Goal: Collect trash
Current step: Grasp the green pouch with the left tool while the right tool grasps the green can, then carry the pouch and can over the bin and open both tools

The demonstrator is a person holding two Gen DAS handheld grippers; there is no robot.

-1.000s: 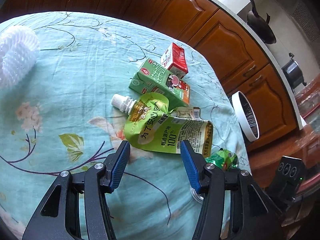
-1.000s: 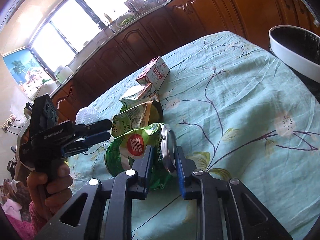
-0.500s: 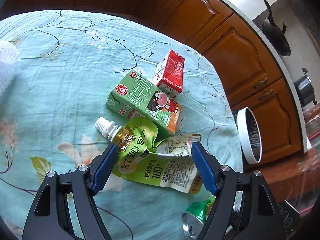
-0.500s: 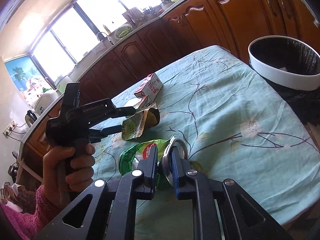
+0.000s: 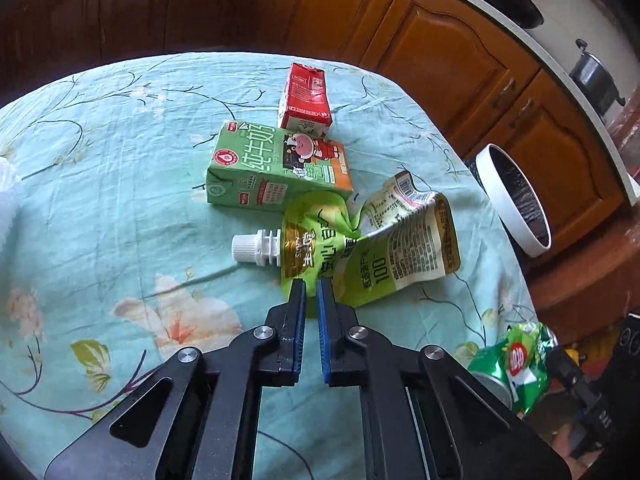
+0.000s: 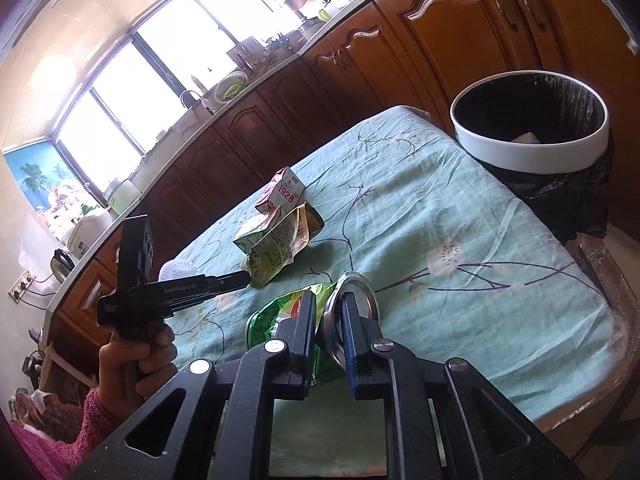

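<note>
The right gripper (image 6: 326, 316) is clamping a crushed green can (image 6: 280, 312) near the table's near edge. Farther left, the left gripper (image 6: 240, 279) is pinching a green pouch (image 6: 276, 254). A red carton (image 6: 286, 194) is lying beyond, and the bin (image 6: 532, 156) is standing far right.

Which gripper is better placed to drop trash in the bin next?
Right. The right gripper already clamps the crushed can, with the bin ahead; the left gripper is only pinching the pouch edge.
</note>
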